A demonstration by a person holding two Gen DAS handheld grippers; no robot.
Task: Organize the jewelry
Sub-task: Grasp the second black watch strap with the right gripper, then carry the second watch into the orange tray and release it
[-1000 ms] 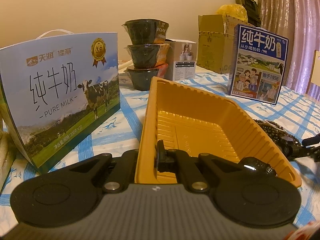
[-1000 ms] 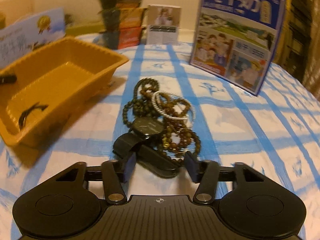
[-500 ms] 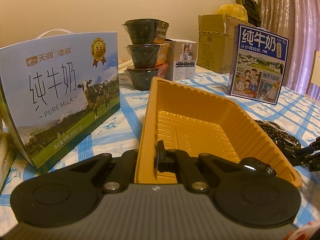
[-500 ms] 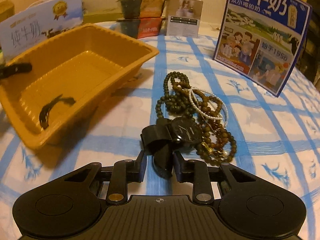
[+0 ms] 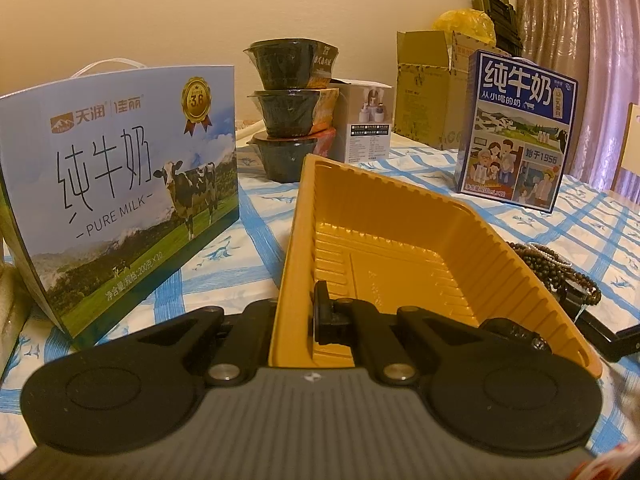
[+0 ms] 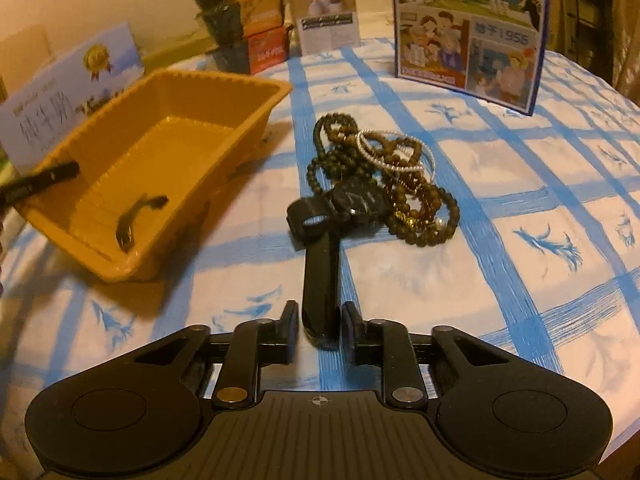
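My left gripper (image 5: pixel 292 320) is shut on the near wall of the yellow tray (image 5: pixel 400 216), one finger inside and one outside. A dark item (image 6: pixel 132 220) lies in the tray (image 6: pixel 256 120). My right gripper (image 6: pixel 319 332) is shut on the strap end of a black watch (image 6: pixel 356 200), its strap (image 6: pixel 320 280) stretched toward me. The watch face still lies against the pile of brown bead strands (image 6: pixel 416 208) and a silver bracelet (image 6: pixel 396 152) on the tablecloth. The pile (image 5: pixel 552 268) shows right of the tray in the left wrist view.
A pure-milk carton (image 5: pixel 120 184) stands left of the tray. Stacked black bowls (image 5: pixel 292 112), a small white box (image 5: pixel 368 124), a cardboard box (image 5: pixel 428 88) and a blue milk box (image 6: pixel 468 28) stand at the back.
My right gripper closed on the watch strap and pulled back toward me, drawing the strap out straight from the pile. The left gripper and tray stayed put.
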